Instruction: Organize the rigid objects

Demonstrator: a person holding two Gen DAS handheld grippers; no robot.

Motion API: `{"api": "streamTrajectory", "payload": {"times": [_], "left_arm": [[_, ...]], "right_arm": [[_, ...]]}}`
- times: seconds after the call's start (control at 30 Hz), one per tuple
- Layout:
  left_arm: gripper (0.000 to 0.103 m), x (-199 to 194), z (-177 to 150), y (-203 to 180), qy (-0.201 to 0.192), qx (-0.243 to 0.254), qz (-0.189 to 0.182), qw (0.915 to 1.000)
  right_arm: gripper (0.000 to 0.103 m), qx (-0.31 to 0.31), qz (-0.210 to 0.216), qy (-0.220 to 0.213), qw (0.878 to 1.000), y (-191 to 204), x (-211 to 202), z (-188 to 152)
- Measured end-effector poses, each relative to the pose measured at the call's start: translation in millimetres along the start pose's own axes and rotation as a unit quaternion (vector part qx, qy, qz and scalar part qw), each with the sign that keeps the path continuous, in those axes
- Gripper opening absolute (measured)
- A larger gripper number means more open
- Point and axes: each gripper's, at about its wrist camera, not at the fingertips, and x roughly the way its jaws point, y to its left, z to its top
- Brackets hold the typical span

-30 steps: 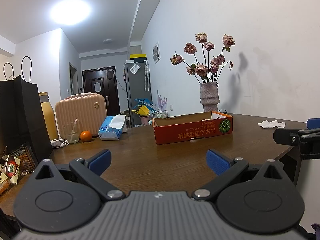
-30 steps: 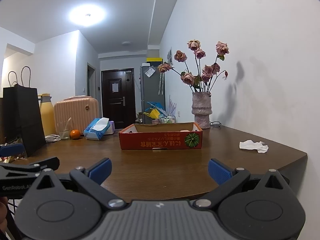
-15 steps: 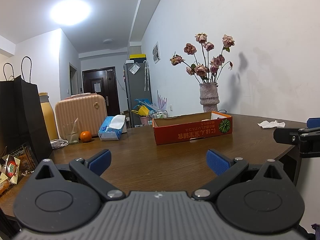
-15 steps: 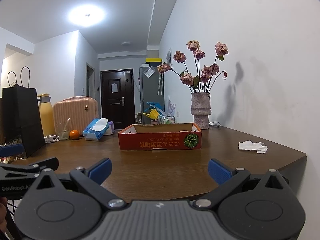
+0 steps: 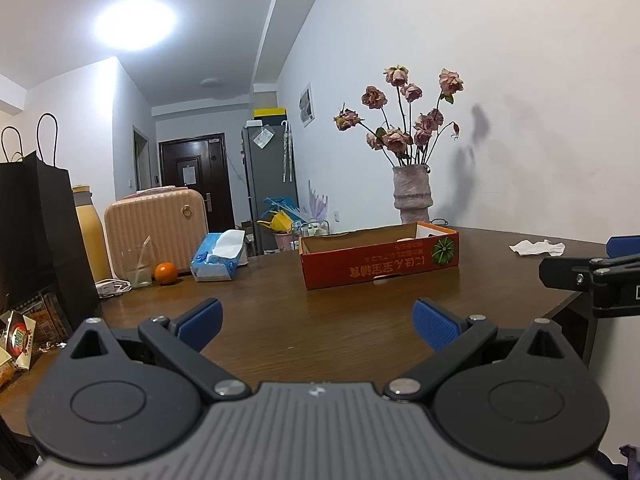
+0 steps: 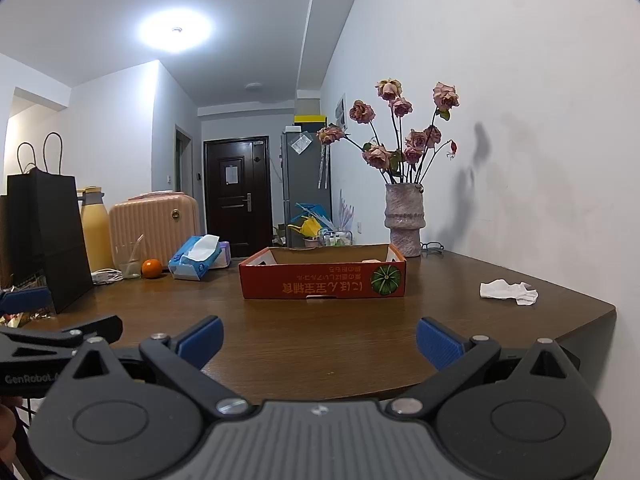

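Both the left tongs and the right tongs hover spread wide and empty over the near edge of the worktop, well short of the red box, which sits mid-worktop between a tissue pack and a vase.

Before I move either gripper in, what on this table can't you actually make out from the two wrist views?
- Red cardboard box contents: both views, its front wall hides all but some pale tops.
- Black paper bag contents: both views, opaque sides.
- Snack packets: left wrist view, cut by the edge.
- Eyeglasses: right wrist view, too small for detail.
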Motion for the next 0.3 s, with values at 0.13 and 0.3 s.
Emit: {"api": "streamTrajectory", "payload": {"times": [0.13,0.3], "left_arm": [[0.103,0.9,-0.7,0.6,0.001,-0.005,0.006,1.0],[0.103,2.1,-1.6,1.2,0.009,-0.006,-0.01,0.9999]], "right_arm": [[0.103,0.0,0.0,0.001,1.0,0.2,0.0,-0.6],[0.103,0.001,0.0,0.001,1.0,0.3,-0.1,-0.6]]}}
